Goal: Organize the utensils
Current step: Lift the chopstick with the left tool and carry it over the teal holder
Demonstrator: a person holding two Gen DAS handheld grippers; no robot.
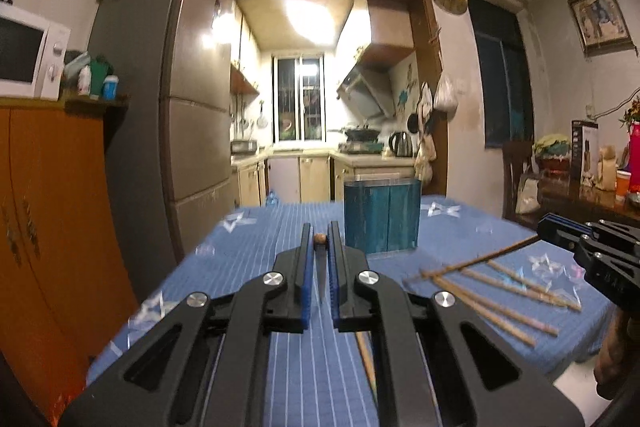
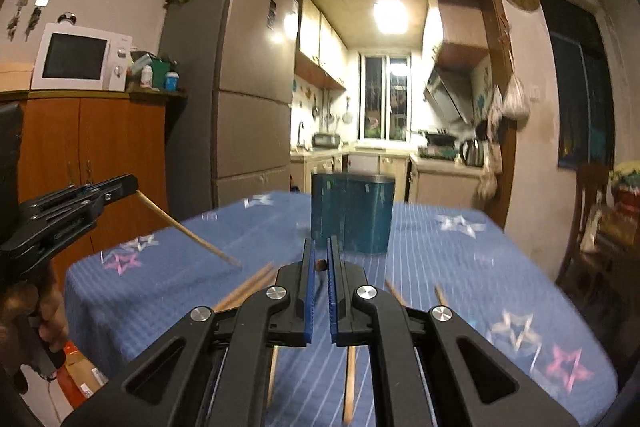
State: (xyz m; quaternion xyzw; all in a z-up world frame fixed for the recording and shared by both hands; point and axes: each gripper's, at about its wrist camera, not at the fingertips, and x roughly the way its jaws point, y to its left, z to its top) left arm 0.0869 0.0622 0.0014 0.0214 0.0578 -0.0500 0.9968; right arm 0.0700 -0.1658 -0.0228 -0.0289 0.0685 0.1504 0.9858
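Note:
My left gripper [image 1: 320, 227] is shut on a wooden chopstick [image 1: 319, 239], whose blunt end shows between the blue pads. From the right wrist view, this left gripper [image 2: 134, 183] holds its chopstick [image 2: 188, 229] slanting down toward the cloth. My right gripper [image 2: 321, 243] is shut on another chopstick [image 2: 320, 264]. In the left wrist view, the right gripper [image 1: 542, 227] holds its chopstick [image 1: 480, 258] with the tip low over the table. Several loose chopsticks [image 1: 504, 293] lie on the blue cloth. A teal holder [image 1: 382, 217] stands upright beyond both grippers.
The table carries a blue striped cloth with stars [image 2: 480, 267]. A wooden cabinet [image 1: 60, 207] with a microwave [image 1: 28, 55] and a tall fridge [image 1: 192, 87] stand to the left. A dark chair and a cluttered side table [image 1: 580, 183] are to the right. A hand [image 2: 24, 311] grips the left tool.

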